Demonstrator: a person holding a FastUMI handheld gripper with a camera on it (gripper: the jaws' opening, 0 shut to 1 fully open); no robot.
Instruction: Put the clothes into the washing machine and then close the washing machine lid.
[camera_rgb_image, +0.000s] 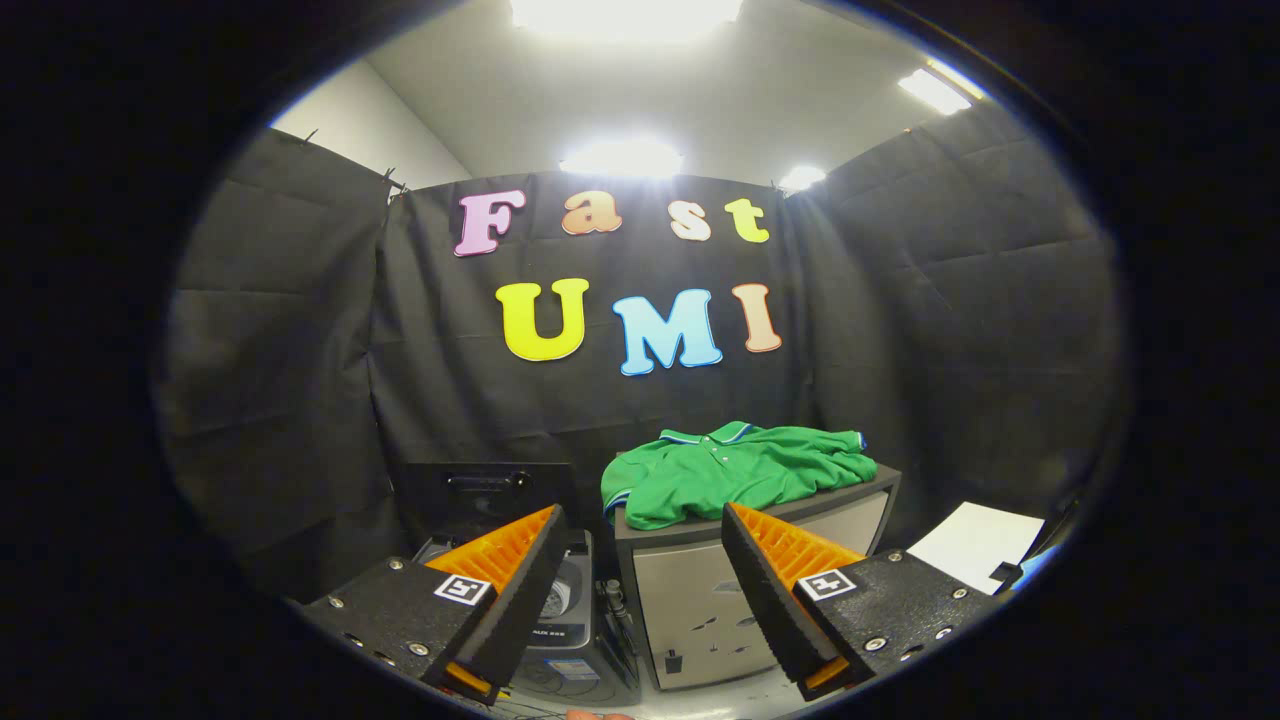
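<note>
Gripper (640, 570): fingers spread wide apart, nothing held between them; raised and pointing toward the back wall of the booth.
Green polo shirt (735, 472): crumpled, lying on top of the grey cabinet (700, 600), beyond the fingers and roughly in line with the gap between them; its collar faces the back wall, one edge droops over the cabinet's front left corner.
Grey cabinet: stands just right of the washing machine, dark top, pale front panel; the right finger overlaps its upper front edge in the gripper view.
Washing machine (575, 625): low, partly hidden behind the left finger; its dark lid (485, 492) stands raised against the back wall, so the top is open. Interior cannot be made out.
White sheet (975, 545): lies flat to the right of the cabinet, beyond the right finger.
Contact: fingers well apart from the shirt; no touch observed.
</note>
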